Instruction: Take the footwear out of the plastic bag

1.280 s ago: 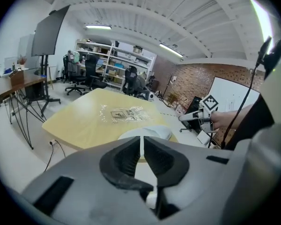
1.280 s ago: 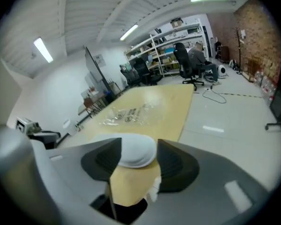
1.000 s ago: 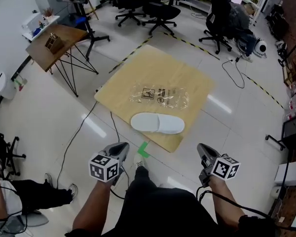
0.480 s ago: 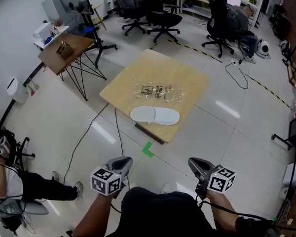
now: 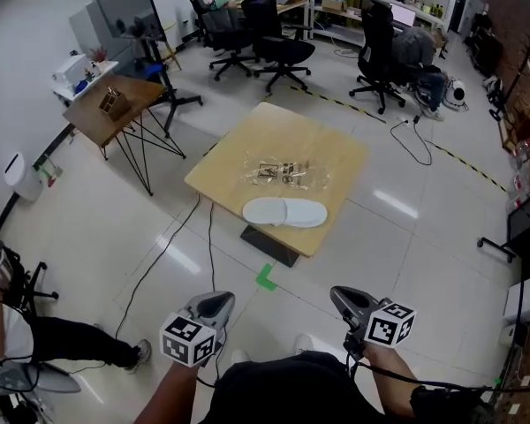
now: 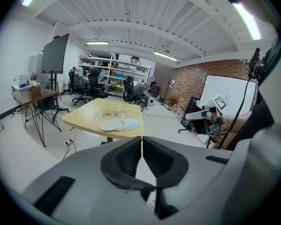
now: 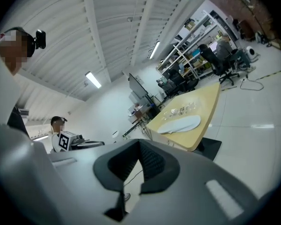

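A pair of white slippers [image 5: 284, 211] lies side by side on a square wooden table [image 5: 346, 162], near its front edge. Just behind them rests the clear plastic bag [image 5: 285, 171], flat and empty-looking. My left gripper [image 5: 214, 306] and right gripper [image 5: 346, 301] hang far back from the table, close to my body, both shut with nothing between their jaws. From the left gripper view, the slippers [image 6: 119, 124] and bag [image 6: 111, 112] show small on the table beyond the closed left gripper [image 6: 142, 144]. In the right gripper view the slippers [image 7: 180, 124] lie past the closed right gripper [image 7: 139, 146].
A green tape mark [image 5: 265, 277] sits on the tiled floor before the table. A folding side table [image 5: 115, 109] stands at the left, office chairs [image 5: 278, 51] and shelves at the back. Cables run over the floor. A seated person [image 5: 35, 343] is at the lower left.
The table with slippers and bag now looks farther away and higher in the head view; both grippers sit lower in the frame. Nothing on the table has shifted.
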Demonstrator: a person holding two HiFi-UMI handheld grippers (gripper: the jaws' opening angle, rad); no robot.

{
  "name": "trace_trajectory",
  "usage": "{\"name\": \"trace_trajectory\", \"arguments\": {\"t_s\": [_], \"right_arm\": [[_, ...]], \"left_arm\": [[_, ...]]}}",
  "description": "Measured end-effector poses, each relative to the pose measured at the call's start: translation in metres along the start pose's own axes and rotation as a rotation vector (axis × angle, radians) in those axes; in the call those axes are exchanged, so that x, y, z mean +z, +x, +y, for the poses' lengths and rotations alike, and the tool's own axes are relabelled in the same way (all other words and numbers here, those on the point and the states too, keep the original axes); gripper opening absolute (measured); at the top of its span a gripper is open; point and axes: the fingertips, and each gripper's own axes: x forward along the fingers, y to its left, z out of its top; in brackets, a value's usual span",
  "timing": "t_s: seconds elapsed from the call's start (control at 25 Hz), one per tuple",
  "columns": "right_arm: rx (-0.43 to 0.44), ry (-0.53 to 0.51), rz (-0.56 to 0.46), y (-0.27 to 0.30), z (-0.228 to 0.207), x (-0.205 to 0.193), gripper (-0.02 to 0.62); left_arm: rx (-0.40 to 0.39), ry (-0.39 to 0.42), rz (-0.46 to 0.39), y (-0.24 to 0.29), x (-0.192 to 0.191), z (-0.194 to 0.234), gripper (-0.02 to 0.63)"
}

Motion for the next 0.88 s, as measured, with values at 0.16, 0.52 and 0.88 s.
{"name": "trace_trajectory", "arguments": {"t_s": [0.16, 0.52, 0.88], "right_arm": [[-0.088, -0.061, -0.016, 0.003, 0.034, -0.017, 0.002], [-0.247, -0.092, -0.06, -0.012, 0.095, -0.066, 0.002], [-0.261, -0.144, 0.001, -0.044, 0.117, -0.091, 0.002]], "left_arm": [[-0.06, 0.016, -0.018, -0.03, -0.013, 0.011, 0.014], [-0.184, -0.012, -0.02, -0.056, -0.044, 0.027, 0.009], [-0.172, -0.051, -0.069, -0.076, -0.048, -0.006, 0.008]]}}
